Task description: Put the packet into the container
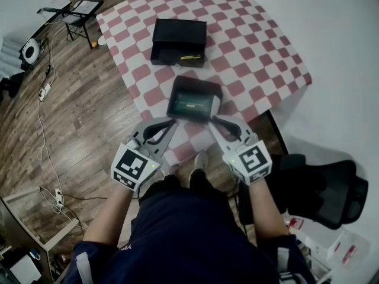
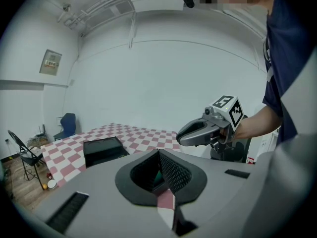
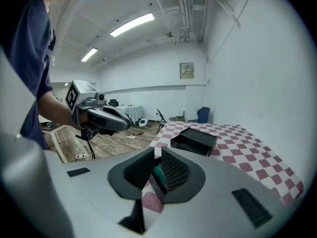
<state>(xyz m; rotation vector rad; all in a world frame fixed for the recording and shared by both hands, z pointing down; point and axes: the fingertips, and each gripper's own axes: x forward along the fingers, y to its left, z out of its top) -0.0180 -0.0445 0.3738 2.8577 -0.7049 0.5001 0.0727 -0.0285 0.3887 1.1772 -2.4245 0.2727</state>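
Observation:
A shallow black container (image 1: 195, 83) lies at the near edge of the checkered table (image 1: 254, 52), and a green packet (image 1: 190, 104) is inside it. My left gripper (image 1: 172, 122) is shut on the container's near left wall. My right gripper (image 1: 214, 120) is shut on its near right wall. In the left gripper view the pads (image 2: 173, 170) close on the dark wall, with green packet (image 2: 156, 176) showing behind. In the right gripper view the thin black wall (image 3: 154, 186) stands between the pads (image 3: 173, 170), beside the green packet (image 3: 159, 172).
A second black box (image 1: 179, 40) with a small yellow thing (image 1: 189, 57) at its front sits farther back on the table. A black office chair (image 1: 323, 188) stands at my right. Cables and a power strip (image 1: 58, 197) lie on the wooden floor at left.

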